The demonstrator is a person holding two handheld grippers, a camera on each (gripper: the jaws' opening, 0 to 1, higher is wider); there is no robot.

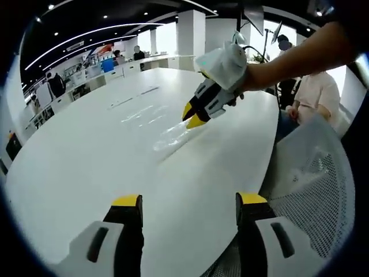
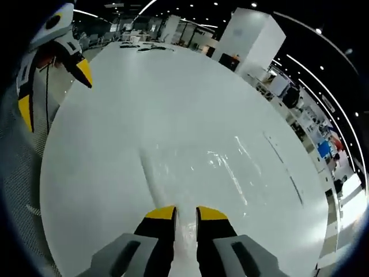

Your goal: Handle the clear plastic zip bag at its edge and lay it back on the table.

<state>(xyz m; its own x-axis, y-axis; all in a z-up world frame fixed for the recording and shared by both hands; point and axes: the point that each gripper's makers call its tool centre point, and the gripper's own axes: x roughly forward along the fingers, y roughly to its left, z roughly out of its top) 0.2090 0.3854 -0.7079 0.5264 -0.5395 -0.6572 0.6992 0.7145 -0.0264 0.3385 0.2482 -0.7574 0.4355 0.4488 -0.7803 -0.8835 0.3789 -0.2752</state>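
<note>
A clear plastic zip bag (image 1: 166, 136) lies flat on the white oval table (image 1: 86, 150), glinting in the light. In the left gripper view, the right gripper (image 1: 194, 118), held by a gloved hand, pinches the bag's near edge with its yellow tips close together. In the right gripper view the bag (image 2: 199, 164) spreads out ahead of the right gripper (image 2: 185, 213), and a strip of the bag's edge sits between the jaws. My left gripper (image 1: 189, 199) hovers open over the table's near edge, away from the bag. That same left gripper (image 2: 55, 86) appears open at the upper left.
A white mesh chair (image 1: 314, 173) stands at the table's right side, with a seated person (image 1: 314, 95) behind it. Small dark items (image 2: 144, 47) lie at the table's far end. A white pillar (image 2: 248, 34) and office desks fill the background.
</note>
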